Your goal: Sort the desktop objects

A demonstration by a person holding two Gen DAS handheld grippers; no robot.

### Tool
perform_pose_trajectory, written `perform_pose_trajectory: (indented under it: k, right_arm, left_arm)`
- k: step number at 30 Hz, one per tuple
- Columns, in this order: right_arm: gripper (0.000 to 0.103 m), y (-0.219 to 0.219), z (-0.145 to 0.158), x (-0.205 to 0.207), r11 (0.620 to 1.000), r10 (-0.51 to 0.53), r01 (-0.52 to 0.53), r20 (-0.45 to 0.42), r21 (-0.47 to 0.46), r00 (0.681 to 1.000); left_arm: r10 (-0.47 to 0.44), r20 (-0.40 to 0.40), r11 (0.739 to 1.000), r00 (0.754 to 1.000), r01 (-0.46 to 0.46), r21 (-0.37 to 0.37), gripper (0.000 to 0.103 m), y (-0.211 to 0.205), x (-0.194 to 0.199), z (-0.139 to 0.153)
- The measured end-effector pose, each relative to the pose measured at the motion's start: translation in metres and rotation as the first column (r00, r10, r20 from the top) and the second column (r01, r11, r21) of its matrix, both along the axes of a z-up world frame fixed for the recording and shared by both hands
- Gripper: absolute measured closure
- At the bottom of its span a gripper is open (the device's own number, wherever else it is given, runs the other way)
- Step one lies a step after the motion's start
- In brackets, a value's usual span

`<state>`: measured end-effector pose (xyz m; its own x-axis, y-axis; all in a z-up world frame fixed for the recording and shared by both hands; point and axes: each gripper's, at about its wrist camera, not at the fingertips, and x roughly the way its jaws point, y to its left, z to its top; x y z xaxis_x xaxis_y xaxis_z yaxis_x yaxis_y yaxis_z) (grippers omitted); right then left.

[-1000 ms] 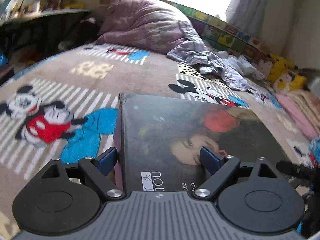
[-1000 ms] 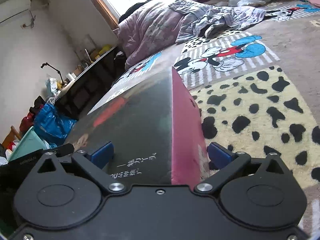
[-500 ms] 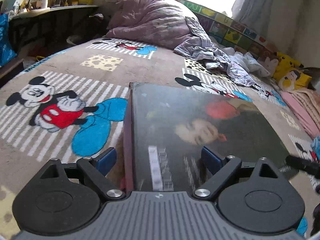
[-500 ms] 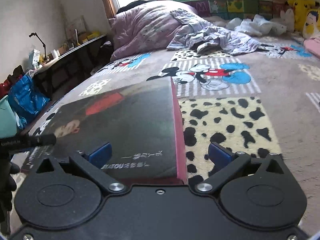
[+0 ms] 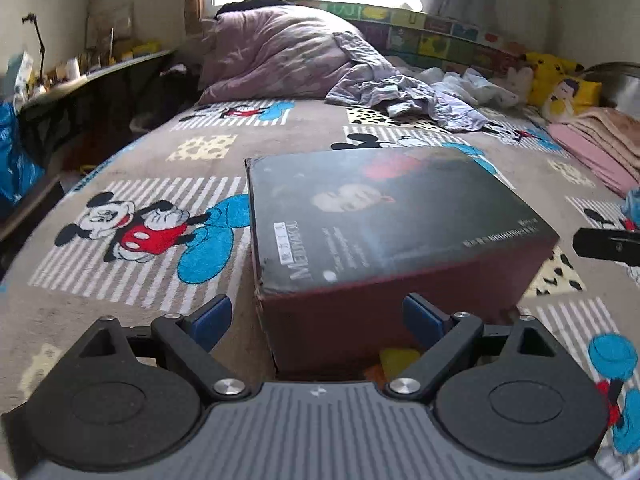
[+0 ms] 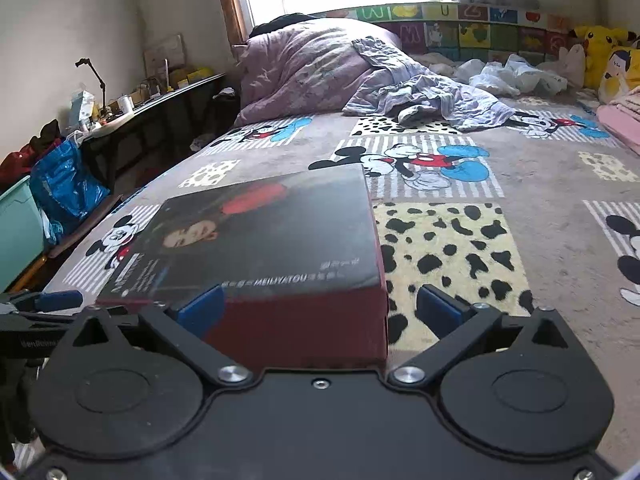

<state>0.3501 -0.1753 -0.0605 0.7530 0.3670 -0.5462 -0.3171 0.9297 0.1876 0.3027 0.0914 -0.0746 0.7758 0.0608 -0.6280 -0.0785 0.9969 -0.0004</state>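
Observation:
A dark box [image 5: 384,220] with a woman's face printed on its lid and dark red sides rests on the Mickey Mouse blanket [image 5: 152,232]. My left gripper [image 5: 316,316] is open, its blue pads astride the box's near left corner without touching it. My right gripper [image 6: 320,304] is open, its pads astride the box's [image 6: 256,236] near right corner. The right gripper's tip shows at the right edge of the left wrist view [image 5: 608,242]. The left gripper's tip shows at the left edge of the right wrist view [image 6: 56,300]. A yellow and orange thing [image 5: 400,360] peeks out under the box.
A purple duvet [image 5: 276,52] and crumpled clothes [image 5: 400,92] lie at the far end of the bed. Plush toys [image 5: 560,80] and pink folded blankets [image 5: 596,140] sit at the right. A cluttered desk [image 6: 132,112] and a blue bag [image 6: 64,192] stand at the left.
Both grippers have drawn back from the box and levelled out. The box's red near side now shows, and the box lies flat on the blanket rather than tilted.

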Motion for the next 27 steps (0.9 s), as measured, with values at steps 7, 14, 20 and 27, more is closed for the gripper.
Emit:
perform_pose_trajectory:
  k: [7,14,20,27]
  right_arm:
    - [0.000,-0.001,0.012,-0.032,1.000,-0.015,0.015,0.015,-0.004,1.000]
    - [0.000,0.001,0.021,-0.068,0.999,-0.028,0.029,0.041,-0.025,0.999]
    - [0.000,-0.004,0.027,-0.098,0.999,-0.054,0.054,0.052,0.001,0.997]
    - [0.001,-0.010,0.028,-0.139,0.996,-0.087,0.088,0.042,-0.028,0.995]
  left_arm:
    - [-0.003,0.021,1.000,1.000,0.003,-0.009,0.010,-0.012,-0.037,0.012]
    - [0.004,0.040,1.000,0.999,-0.003,-0.025,0.010,-0.021,-0.074,0.019]
    - [0.026,0.072,0.999,0.997,-0.024,-0.032,0.010,-0.028,-0.108,0.025]
    - [0.045,0.108,0.999,0.993,-0.041,-0.034,0.010,-0.042,-0.153,0.037]
